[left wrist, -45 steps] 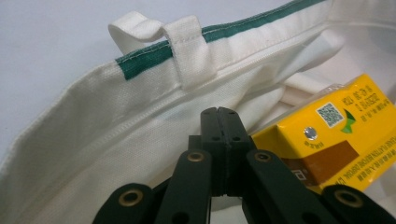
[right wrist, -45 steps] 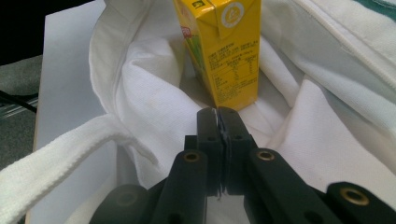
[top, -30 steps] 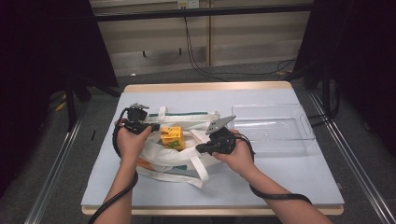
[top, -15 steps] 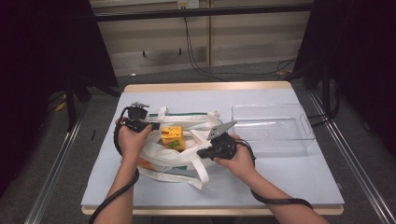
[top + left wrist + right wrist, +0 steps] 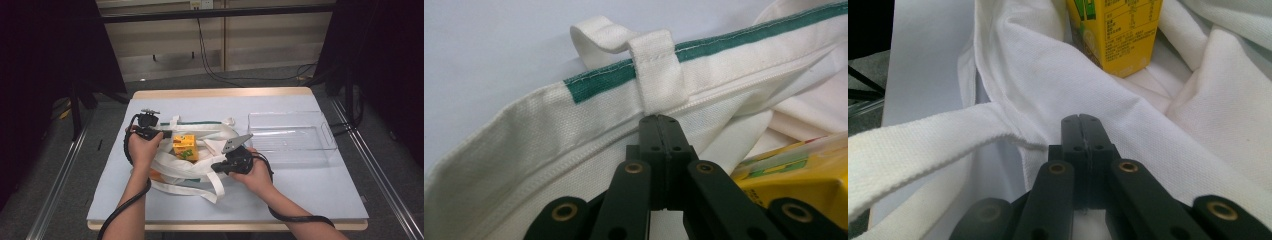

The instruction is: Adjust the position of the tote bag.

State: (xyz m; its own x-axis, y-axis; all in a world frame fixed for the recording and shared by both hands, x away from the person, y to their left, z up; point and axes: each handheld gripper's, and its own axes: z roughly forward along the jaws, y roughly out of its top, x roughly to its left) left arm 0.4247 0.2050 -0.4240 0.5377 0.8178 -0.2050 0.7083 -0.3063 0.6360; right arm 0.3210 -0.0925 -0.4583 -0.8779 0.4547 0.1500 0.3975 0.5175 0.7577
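Observation:
A white tote bag (image 5: 185, 169) with a green-trimmed rim lies open on the table, and a yellow drink carton (image 5: 184, 146) stands in it. My left gripper (image 5: 167, 134) is at the bag's far-left rim. Its jaws (image 5: 657, 119) are pressed together on the cloth just under a strap loop (image 5: 656, 70), with the carton (image 5: 804, 175) to their right. My right gripper (image 5: 214, 167) is at the near-right rim. Its jaws (image 5: 1081, 119) are shut on a fold of the bag (image 5: 1158, 135) where a handle strap (image 5: 923, 145) joins, and the carton (image 5: 1118, 35) is beyond them.
A clear plastic tray (image 5: 292, 137) sits at the right of the table (image 5: 310, 192), close to my right hand. The bag's loose handles (image 5: 215, 187) trail toward the near edge. Cables run from both grippers along the forearms.
My right gripper has drifted slightly toward the near edge with the bag's rim. The left gripper and the carton have stayed put.

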